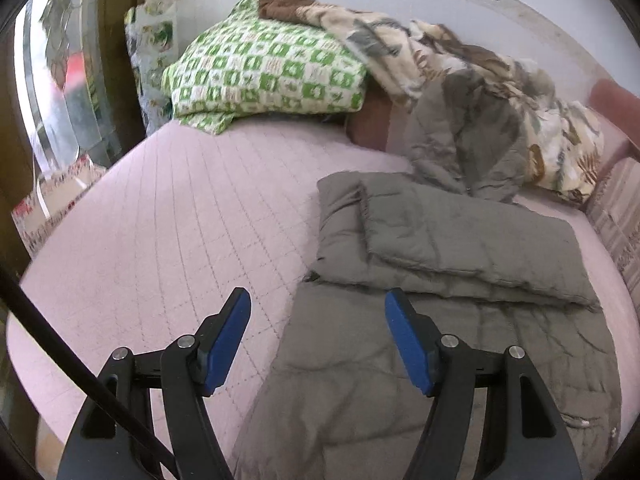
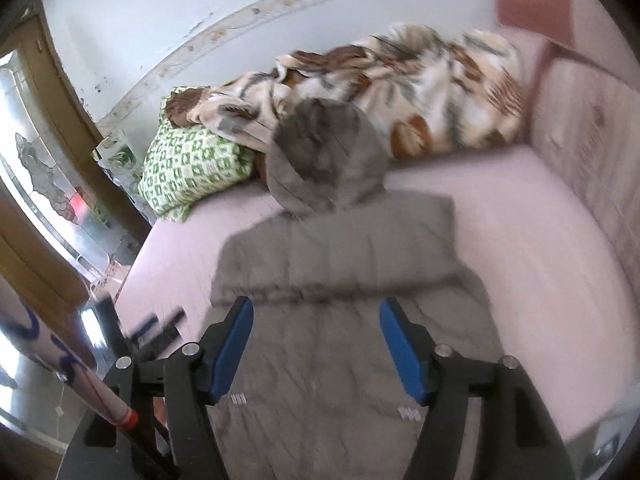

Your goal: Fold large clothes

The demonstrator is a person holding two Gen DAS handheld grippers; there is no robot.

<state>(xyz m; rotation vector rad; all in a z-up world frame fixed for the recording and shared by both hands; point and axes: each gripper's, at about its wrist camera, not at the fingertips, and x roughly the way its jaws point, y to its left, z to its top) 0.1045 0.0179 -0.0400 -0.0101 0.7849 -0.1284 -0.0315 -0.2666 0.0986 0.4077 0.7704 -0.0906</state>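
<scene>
Two grippers hover above the bed. My left gripper [image 1: 318,312] stands with its blue pads spread and nothing between them; my right gripper [image 2: 316,316] likewise gapes, released and empty. Below lies the grey padded coat [image 1: 400,360] on the pink quilted mattress [image 1: 160,220], sleeves folded across its chest, hood [image 2: 324,160] resting against the patterned blanket [image 2: 400,92] beside the green checked pillow [image 1: 260,76].

A grey quilted coat [image 1: 460,240] was seen on a pale pink, grid-stitched bedcover [image 1: 180,220]. At eleven o'clock a pillow [image 1: 264,72] was checked in green and white. At one o'clock a blanket [image 2: 420,80] was patterned in cream, brown and grey. Blue pads [image 1: 228,344] were set on black fingers.
</scene>
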